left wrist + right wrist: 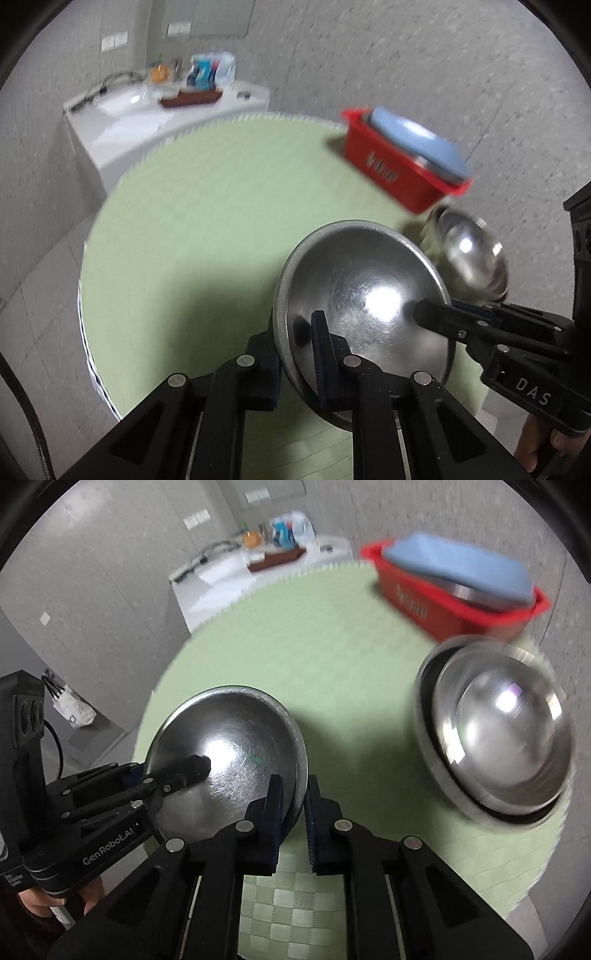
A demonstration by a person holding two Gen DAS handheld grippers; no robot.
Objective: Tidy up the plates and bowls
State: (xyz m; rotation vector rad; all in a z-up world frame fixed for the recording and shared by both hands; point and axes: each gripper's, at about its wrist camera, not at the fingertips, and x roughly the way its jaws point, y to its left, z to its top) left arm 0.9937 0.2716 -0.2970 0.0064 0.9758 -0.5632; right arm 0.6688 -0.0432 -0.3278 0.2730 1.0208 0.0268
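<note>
A shallow steel plate (365, 295) is held between both grippers above a round green-matted table (207, 221). My left gripper (295, 354) is shut on its near left rim. My right gripper (295, 805) is shut on its right rim; the plate also shows in the right wrist view (236, 746). A steel bowl (502, 731) rests upside down on another steel plate at the right; it shows blurred in the left wrist view (472, 251). A red basket (443, 605) holds a blue dish (458, 565) and a steel plate.
A white counter (122, 122) with a sink, a brown tray (192, 98) and bottles stands behind the table by the tiled wall. The basket (399, 166) sits at the table's far right edge. The scene is motion-blurred.
</note>
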